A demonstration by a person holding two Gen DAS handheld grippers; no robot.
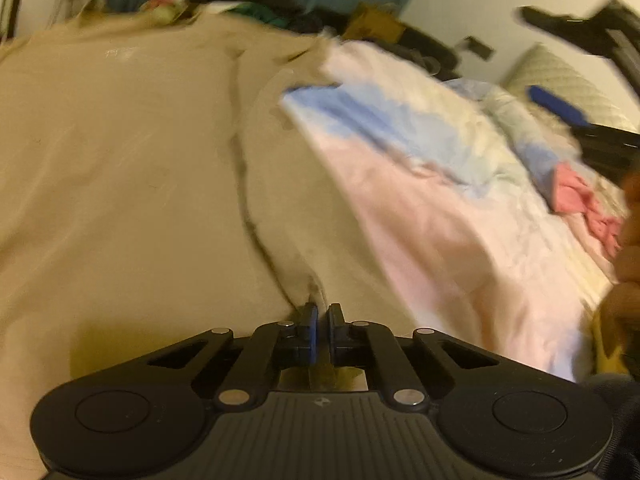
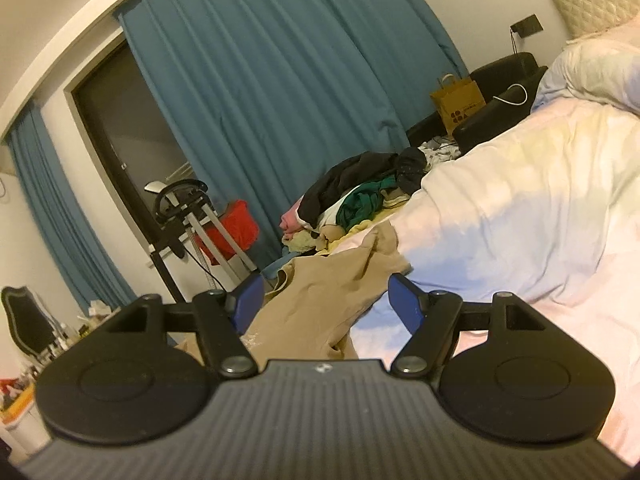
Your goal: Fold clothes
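A tan garment (image 1: 120, 160) lies spread over the bed, with a long crease running down to my left gripper (image 1: 321, 312). That gripper is shut on a pinch of the tan fabric at the crease's near end. My right gripper (image 2: 326, 296) hangs open above the bed with nothing between its blue pads (image 2: 404, 300). Beyond it the tan garment (image 2: 320, 304) lies rumpled. In the left wrist view one of the right gripper's blue pads (image 1: 556, 106) shows at the far right, well clear of the garment.
A pastel pink, blue and yellow quilt (image 1: 420, 168) covers the bed (image 2: 520, 208). A pile of dark, green and pink clothes (image 2: 360, 196) sits at the far edge. A pink cloth (image 1: 580, 200) lies on the quilt. Blue curtains (image 2: 280, 80) and a paper bag (image 2: 458, 102) stand behind.
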